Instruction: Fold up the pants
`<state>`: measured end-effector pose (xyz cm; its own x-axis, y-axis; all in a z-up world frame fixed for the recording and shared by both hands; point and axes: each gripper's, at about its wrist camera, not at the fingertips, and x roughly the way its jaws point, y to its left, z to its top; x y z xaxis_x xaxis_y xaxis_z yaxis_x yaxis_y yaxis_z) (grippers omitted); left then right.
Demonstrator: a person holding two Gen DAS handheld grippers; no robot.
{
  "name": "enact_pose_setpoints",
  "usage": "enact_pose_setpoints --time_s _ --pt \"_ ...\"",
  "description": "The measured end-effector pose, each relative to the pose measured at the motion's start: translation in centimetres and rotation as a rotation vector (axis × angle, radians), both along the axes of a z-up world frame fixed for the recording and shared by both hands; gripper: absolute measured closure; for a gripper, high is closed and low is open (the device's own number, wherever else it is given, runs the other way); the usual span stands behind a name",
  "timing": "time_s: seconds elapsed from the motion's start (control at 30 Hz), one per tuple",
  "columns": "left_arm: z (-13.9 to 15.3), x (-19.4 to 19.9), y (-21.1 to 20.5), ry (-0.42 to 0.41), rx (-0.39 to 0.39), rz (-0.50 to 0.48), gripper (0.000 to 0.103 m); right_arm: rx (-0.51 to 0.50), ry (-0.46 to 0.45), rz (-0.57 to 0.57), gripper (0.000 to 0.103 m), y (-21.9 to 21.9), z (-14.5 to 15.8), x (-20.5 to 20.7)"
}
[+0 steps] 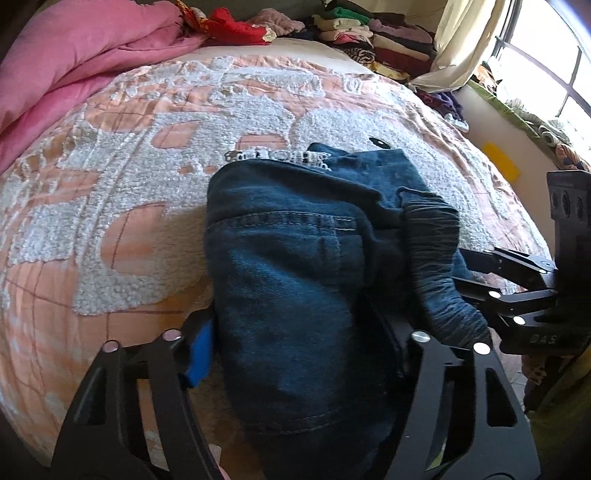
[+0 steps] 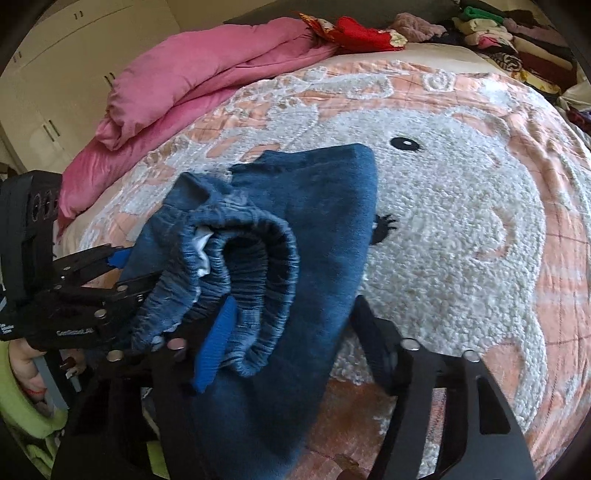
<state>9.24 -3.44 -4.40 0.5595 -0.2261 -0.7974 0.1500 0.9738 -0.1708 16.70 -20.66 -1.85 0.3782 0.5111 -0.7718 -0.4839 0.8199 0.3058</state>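
Note:
Dark blue denim pants [image 1: 295, 258] with an elastic waistband [image 2: 258, 258] are bunched up above the bed. My left gripper [image 1: 299, 350] holds the denim between its jaws; a blue pad [image 1: 199, 354] shows on its left finger. My right gripper [image 2: 291, 332] grips the cloth by the waistband, its blue pad [image 2: 218, 339] pressed against the fabric. Each gripper shows in the other's view, the right one [image 1: 517, 295] at the right edge, the left one [image 2: 85, 288] at the left edge. Both hold the same end of the pants, close together.
The bed has a pink and white fleece blanket [image 2: 461, 184] with an animal face. A pink quilt [image 1: 74, 59] lies at the far left. Stacks of folded clothes [image 1: 376, 33] sit at the back. A window [image 1: 546, 62] is at the right, white cupboards [image 2: 55, 74] at the left.

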Motion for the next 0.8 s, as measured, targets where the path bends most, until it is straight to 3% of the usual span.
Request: enact_pose_setpoints --time_s 0.13,0.27,0.8 --pt "0.4 -0.2 -0.5 -0.015 0.016 -0.016 0.063 0.015 -0.004 0.014 0.062 0.4 0.2 -0.2" --pt "0.9 -0.3 -0.6 -0.019 0.025 -0.019 0.072 0.011 -0.023 0.038 0.073 1.1 0.8 -0.5" --pt "4.1 0.5 0.0 -0.042 -0.051 -0.006 0.078 0.002 -0.154 0.073 0.080 2.2 4.8 -1.1"
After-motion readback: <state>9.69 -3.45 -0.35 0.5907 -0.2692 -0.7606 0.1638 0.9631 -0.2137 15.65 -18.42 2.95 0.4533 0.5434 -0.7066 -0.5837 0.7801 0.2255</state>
